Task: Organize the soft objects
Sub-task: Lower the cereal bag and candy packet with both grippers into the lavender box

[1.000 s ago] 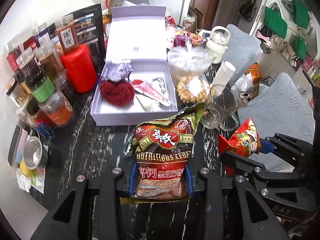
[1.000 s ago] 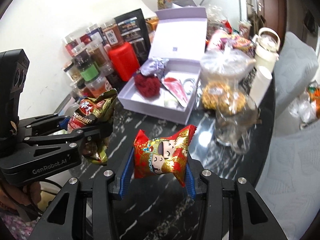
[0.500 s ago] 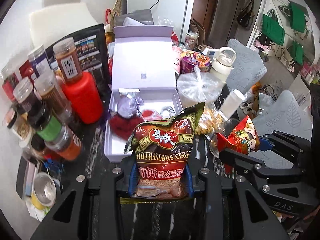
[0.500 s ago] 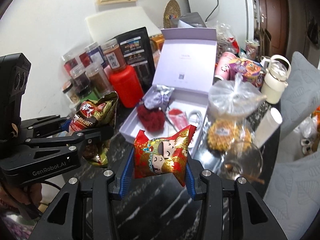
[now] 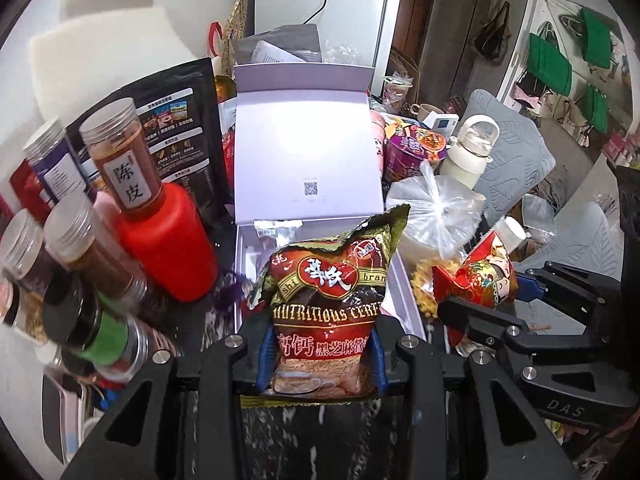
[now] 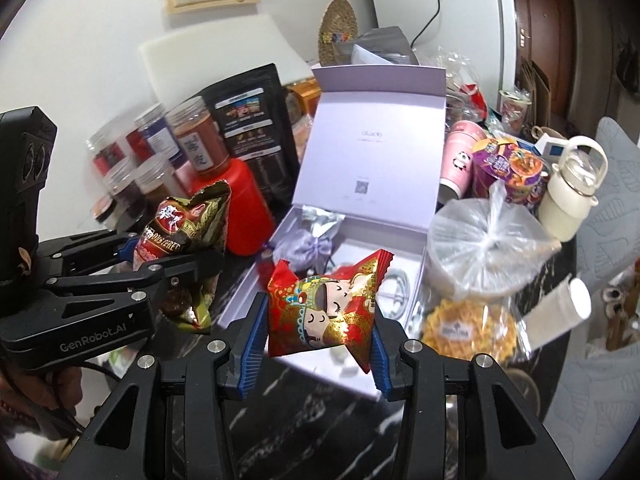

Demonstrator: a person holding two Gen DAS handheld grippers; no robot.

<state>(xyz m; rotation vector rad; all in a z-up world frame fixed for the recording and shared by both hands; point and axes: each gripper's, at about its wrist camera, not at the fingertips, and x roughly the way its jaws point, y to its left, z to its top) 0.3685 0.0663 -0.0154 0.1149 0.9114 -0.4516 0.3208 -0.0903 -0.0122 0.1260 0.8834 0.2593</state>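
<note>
My left gripper [image 5: 320,354] is shut on a brown-and-red cereal packet [image 5: 330,300], held upright just in front of the open lilac box [image 5: 306,148]. The packet also shows in the right wrist view [image 6: 182,228]. My right gripper [image 6: 314,334] is shut on a red-and-gold cartoon pouch [image 6: 326,308], held above the box's near edge [image 6: 340,366]; the pouch also shows in the left wrist view [image 5: 478,276]. Inside the box lies a lilac drawstring bag [image 6: 308,242]. The rest of the box's contents are hidden behind the held packets.
Spice jars [image 5: 122,156] and a red canister [image 5: 166,244] stand left of the box. A tied clear plastic bag [image 6: 484,248], yellow snack bag [image 6: 470,330], noodle cup [image 6: 508,170] and white kettle [image 6: 570,196] crowd its right. A black marble tabletop [image 6: 320,420] lies below.
Both grippers, each still holding its packet, have moved forward toward the lilac box and tilted up; the box now sits closer and its inside is largely hidden.
</note>
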